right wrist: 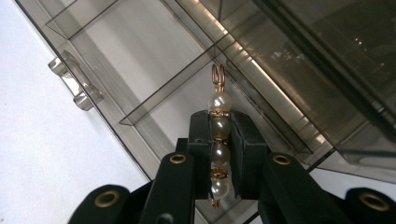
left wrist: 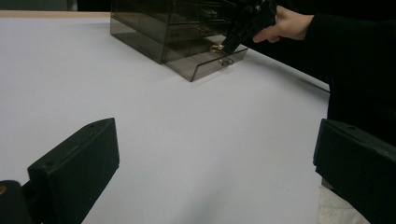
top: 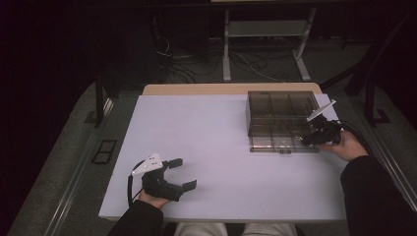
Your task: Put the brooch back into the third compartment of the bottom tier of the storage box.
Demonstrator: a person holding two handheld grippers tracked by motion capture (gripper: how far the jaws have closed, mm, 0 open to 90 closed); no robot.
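pearl pin clamped over an open drawer

the right claw (right wrist: 219,154) is clamped on a pearl pin (right wrist: 219,135), whose gold loop pokes out past the tips. just beyond and below those tips lies the pulled-out drawer (right wrist: 140,79) of a smoky clear organizer (top: 280,118), its handle off to the claw's left. the left claw (top: 179,173) rests well apart on the white counter (top: 216,147), jaws wide apart with nothing between them.
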